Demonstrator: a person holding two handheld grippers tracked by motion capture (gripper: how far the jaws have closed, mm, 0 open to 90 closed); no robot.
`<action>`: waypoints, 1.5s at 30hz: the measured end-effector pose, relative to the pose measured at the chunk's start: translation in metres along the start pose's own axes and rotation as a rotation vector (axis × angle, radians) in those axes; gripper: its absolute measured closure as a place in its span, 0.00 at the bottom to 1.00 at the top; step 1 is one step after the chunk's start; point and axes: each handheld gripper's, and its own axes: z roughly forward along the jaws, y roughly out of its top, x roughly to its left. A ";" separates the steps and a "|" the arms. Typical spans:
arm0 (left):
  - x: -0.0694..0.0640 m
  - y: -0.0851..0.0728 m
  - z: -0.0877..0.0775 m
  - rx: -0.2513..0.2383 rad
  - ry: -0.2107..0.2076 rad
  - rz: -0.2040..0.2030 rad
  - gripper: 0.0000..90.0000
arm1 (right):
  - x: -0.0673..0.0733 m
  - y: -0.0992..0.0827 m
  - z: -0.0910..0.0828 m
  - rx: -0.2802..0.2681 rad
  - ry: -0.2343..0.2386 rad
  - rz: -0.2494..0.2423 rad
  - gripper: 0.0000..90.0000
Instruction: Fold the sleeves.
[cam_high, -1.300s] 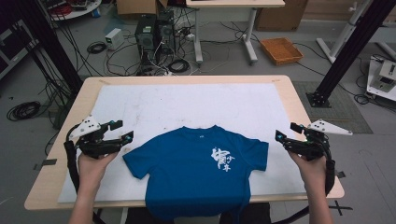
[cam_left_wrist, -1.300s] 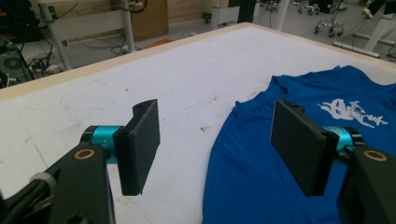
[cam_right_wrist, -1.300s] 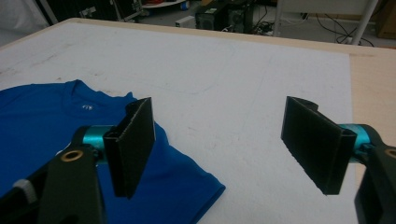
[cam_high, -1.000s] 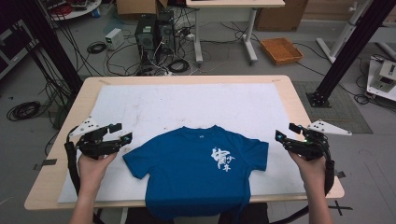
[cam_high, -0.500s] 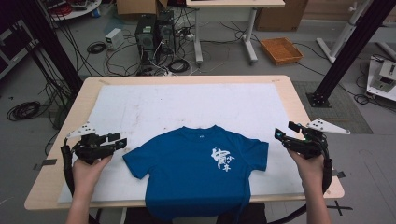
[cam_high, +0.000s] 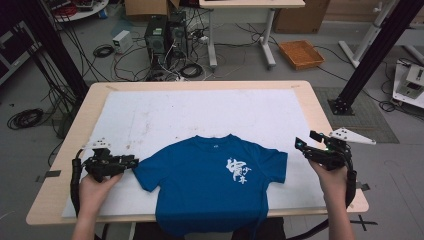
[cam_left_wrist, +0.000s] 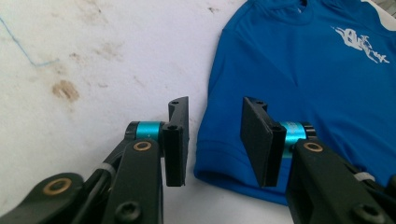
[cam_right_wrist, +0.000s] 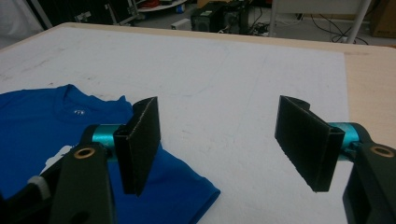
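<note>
The blue T-shirt (cam_high: 212, 185) lies flat at the lower centre of the counter (cam_high: 310, 100), sleeves spread so each is easy to reach. The left gripper (cam_high: 131, 161) has been closing its jaws beside one sleeve hem, nothing pinched yet; the right gripper (cam_high: 302, 145) waits wide open near the other.

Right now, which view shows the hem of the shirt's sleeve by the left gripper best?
The left gripper view: the sleeve hem lies close up between the half-closed jaws of the left gripper, stitching visible, pads not pressing it. The high view shows that sleeve small, beside the gripper. The right gripper view shows the shirt's other sleeve.
</note>
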 end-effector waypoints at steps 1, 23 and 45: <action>0.000 -0.001 0.000 0.005 0.000 -0.003 0.70 | 0.000 0.000 0.000 0.001 0.002 0.001 0.35; -0.007 0.001 0.000 0.001 -0.078 -0.061 0.97 | -0.001 0.001 0.000 -0.007 -0.003 0.002 0.34; -0.121 0.050 0.097 -0.019 -0.340 -0.067 0.97 | -0.005 0.003 -0.007 -0.037 -0.003 0.016 0.34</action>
